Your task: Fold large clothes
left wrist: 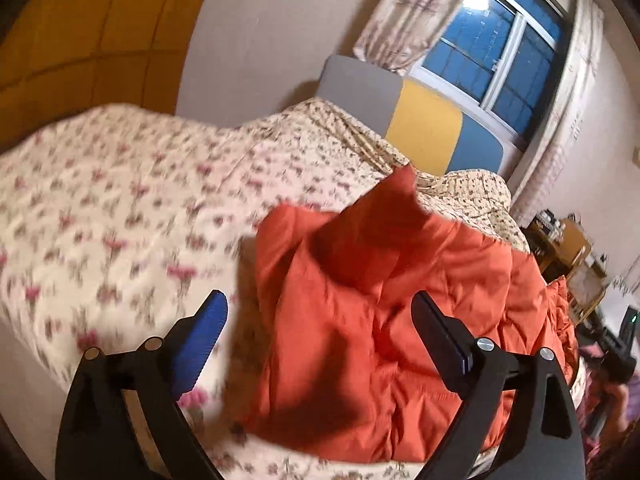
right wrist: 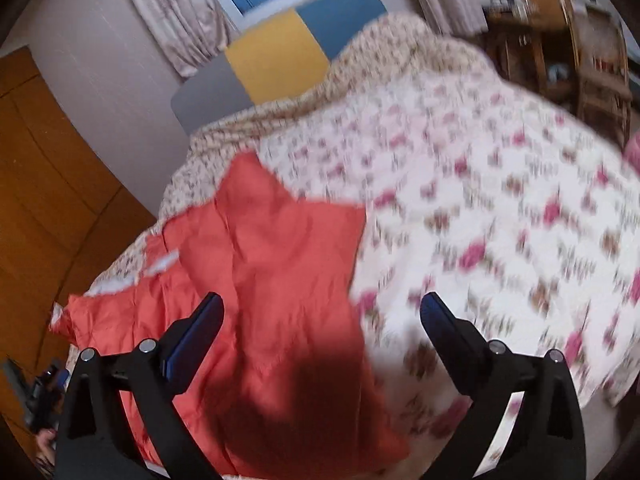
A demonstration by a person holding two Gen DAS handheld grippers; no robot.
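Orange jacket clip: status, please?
Left tongs and right tongs open, empty. Orange jacket lying loose on the flowered bedspread, partly folded. Nothing in the way.

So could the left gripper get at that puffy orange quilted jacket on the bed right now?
Probably yes. The left gripper is open, with nothing between its jaws, and the orange quilted jacket lies uncovered on the floral bedspread straight ahead of it.
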